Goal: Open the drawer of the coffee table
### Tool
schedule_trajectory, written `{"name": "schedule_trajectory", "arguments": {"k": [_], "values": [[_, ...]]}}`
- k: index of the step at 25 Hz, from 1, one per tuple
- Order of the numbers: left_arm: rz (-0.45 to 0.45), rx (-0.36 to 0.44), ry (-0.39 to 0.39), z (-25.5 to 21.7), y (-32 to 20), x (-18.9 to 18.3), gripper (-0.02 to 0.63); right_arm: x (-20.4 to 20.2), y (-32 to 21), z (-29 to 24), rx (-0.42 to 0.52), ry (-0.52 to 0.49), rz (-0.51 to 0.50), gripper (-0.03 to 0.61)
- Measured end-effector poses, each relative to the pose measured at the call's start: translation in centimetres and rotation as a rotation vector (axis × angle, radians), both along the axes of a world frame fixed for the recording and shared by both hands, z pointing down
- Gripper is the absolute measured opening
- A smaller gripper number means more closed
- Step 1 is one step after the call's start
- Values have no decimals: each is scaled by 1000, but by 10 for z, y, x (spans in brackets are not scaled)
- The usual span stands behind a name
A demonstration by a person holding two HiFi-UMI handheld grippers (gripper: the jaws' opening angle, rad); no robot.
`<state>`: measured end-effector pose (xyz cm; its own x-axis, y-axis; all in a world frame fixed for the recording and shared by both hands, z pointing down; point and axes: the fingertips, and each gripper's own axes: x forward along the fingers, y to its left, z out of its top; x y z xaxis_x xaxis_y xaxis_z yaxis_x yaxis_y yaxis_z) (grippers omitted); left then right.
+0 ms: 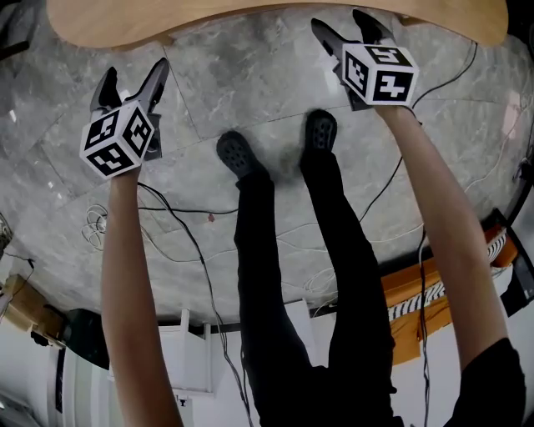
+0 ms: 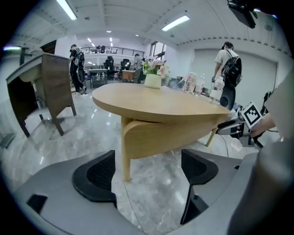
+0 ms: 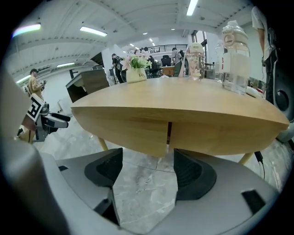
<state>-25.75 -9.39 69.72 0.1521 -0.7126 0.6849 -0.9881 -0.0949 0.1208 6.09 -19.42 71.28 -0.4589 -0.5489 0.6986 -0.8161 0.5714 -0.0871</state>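
Both bare forearms reach straight out past the person's legs, each tilting its tool down toward the coffee table [image 1: 250, 21]. The left gripper [image 1: 133, 79] stands wide, with only floor showing between its jaws. The right gripper [image 1: 342, 25] gapes just as wide and holds nothing. On the tabletop a white pot [image 3: 136, 74] holds flowers, and a clear bottle [image 3: 235, 55] stands near the right edge. The drawer front [image 3: 133, 126] sits under the tabletop, just beyond the right gripper's tips and not touching them. The left gripper faces the table leg [image 2: 125, 151] from farther off.
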Motion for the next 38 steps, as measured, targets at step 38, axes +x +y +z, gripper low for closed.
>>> {"name": "schedule_trajectory", "arguments": {"k": [38], "values": [[-31,-74,-59,16,-40,3,445,-21,-21,6,-14,63,-56,291]]}}
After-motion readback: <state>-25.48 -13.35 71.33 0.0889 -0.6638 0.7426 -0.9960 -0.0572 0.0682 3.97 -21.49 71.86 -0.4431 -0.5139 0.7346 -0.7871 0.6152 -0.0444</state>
